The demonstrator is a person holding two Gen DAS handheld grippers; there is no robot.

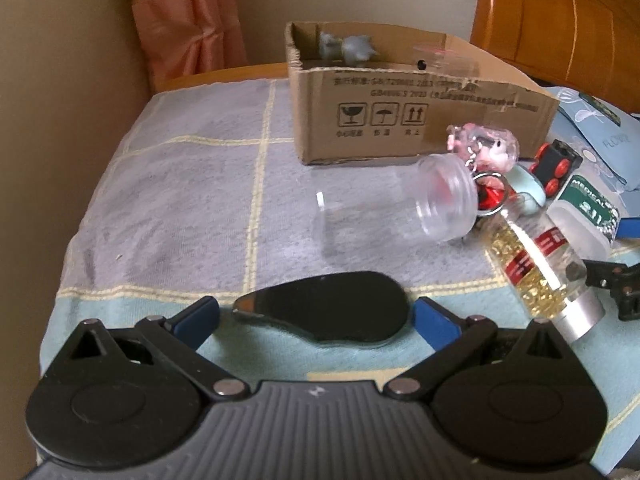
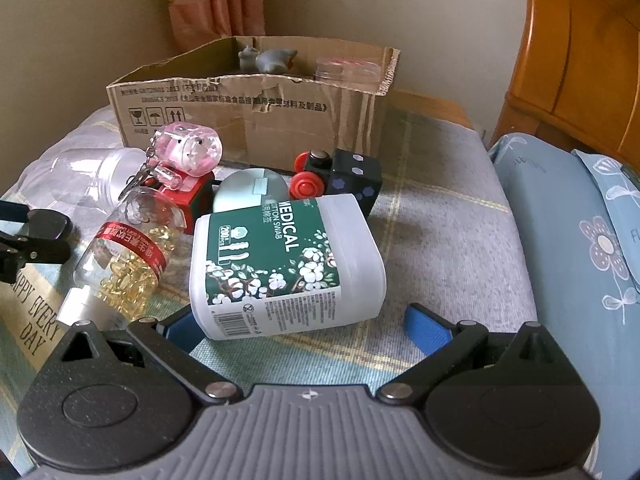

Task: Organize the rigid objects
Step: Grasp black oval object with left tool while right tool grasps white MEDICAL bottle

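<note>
Left wrist view: the left gripper point(image 1: 316, 316) sits low in the frame with its blue fingers spread wide, holding nothing. Between them a flat black oval object point(image 1: 328, 308) lies on the checked cloth point(image 1: 192, 184). Above centre, a clear empty jar point(image 1: 400, 208) lies on its side, mouth toward the right. Just right of it the clutter bunches together: a pink keychain charm point(image 1: 486, 144), a black and red toy train point(image 1: 554, 164), a capsule bottle point(image 1: 540, 264) lying slantwise with its silver cap toward the lower right, and a white box partly cut off by it. The cardboard box point(image 1: 400, 120) stands open at upper centre, a grey figure point(image 1: 348, 48) inside; its printed text is blurred. The other gripper shows only as dark parts at the right edge.

Right wrist view: the right gripper point(image 2: 304, 328) is likewise wide open and grips nothing. The medical cotton swab box point(image 2: 280, 264) lies on its side at centre, covering the tip of the left finger. To its left lies the capsule bottle point(image 2: 124, 256); behind are a pale round disc point(image 2: 248, 192), the toy train point(image 2: 340, 176) and the pink charm point(image 2: 192, 148). The cardboard box point(image 2: 248, 120) stands behind. Curtain at upper left, wooden headboard point(image 2: 580, 60) and a pale blue pillow point(image 2: 580, 240) on the right.
</note>
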